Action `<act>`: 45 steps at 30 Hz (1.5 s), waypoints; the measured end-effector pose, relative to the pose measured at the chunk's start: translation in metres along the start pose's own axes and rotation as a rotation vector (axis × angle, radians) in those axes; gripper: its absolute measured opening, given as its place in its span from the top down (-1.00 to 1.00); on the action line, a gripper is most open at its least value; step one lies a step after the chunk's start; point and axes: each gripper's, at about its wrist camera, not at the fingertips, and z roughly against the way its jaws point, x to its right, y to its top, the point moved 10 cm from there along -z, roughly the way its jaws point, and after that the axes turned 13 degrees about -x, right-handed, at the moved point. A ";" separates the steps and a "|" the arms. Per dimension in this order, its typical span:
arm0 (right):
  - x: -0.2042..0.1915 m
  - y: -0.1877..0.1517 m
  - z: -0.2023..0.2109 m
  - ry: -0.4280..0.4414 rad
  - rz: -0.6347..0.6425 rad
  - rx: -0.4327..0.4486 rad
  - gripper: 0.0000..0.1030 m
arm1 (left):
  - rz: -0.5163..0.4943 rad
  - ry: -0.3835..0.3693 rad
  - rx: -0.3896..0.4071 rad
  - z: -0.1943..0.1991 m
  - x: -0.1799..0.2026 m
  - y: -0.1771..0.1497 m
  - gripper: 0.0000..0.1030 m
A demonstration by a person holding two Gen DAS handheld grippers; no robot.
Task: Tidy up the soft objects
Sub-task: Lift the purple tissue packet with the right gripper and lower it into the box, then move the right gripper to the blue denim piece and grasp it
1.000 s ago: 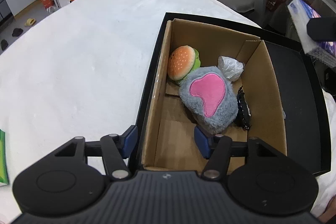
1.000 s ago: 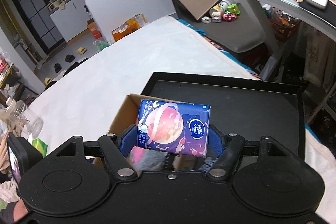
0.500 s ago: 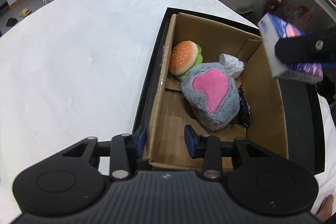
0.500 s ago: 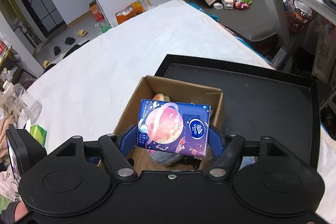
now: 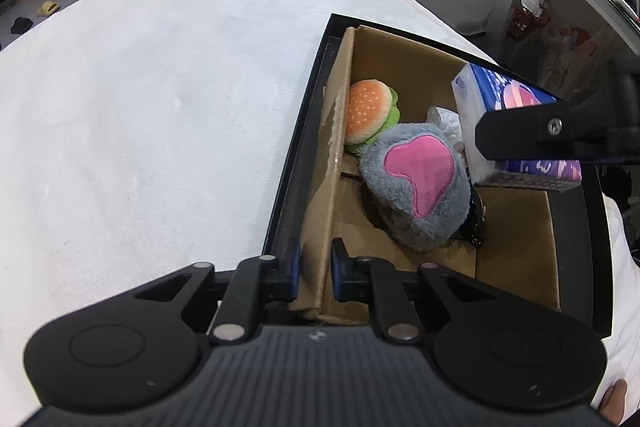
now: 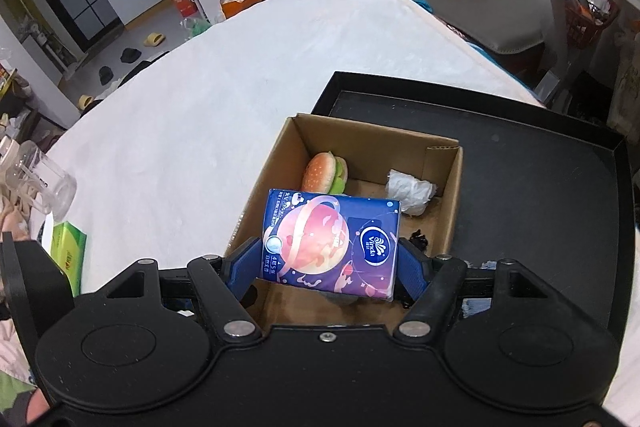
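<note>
The left hand-held gripper (image 5: 312, 275) had just been closing, and its blue pads were squeezed on the near wall of the box (image 5: 320, 187), one pad inside and one outside. It was almost fully closed, with only the thin cardboard between the pads.

The right hand-held gripper (image 6: 326, 267) stood about half open around a blue tissue pack (image 6: 330, 243), with a pad pressed on each end of it. The pack hung over the near part of the box and was not touching the bottom. From the left view, the pack (image 5: 516, 131) was above the right side of the box.

Inside the box lay a grey plush (image 5: 416, 187) with a pink patch, in the middle. A burger toy (image 5: 368, 111) sat behind it, against the left wall. A white crumpled bag (image 6: 410, 191) lay at the far right. A small black thing (image 5: 476, 219) sat beside the plush; I could not tell what it was.

The box stood in a black tray (image 6: 540, 167). The tray rested on a white bed (image 5: 160, 87).
</note>
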 end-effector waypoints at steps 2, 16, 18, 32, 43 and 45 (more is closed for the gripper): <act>-0.003 0.001 0.000 0.014 -0.005 0.000 -0.35 | 0.009 -0.001 0.000 0.000 -0.002 0.000 0.77; -0.011 -0.002 -0.001 0.108 -0.012 -0.025 -0.42 | 0.008 0.037 -0.010 0.000 0.001 0.000 0.76; -0.006 -0.001 0.001 0.104 -0.016 -0.016 -0.42 | 0.005 0.040 -0.003 0.002 0.001 0.000 0.75; 0.058 0.008 0.022 0.112 -0.103 0.045 -0.52 | -0.011 0.078 -0.006 0.004 0.006 0.002 0.18; 0.090 0.002 0.013 0.110 -0.099 0.010 -0.53 | -0.021 0.146 -0.015 0.002 0.008 0.005 0.08; 0.097 0.000 0.011 0.099 -0.101 0.006 -0.53 | -0.024 0.158 -0.020 0.001 0.008 0.006 0.07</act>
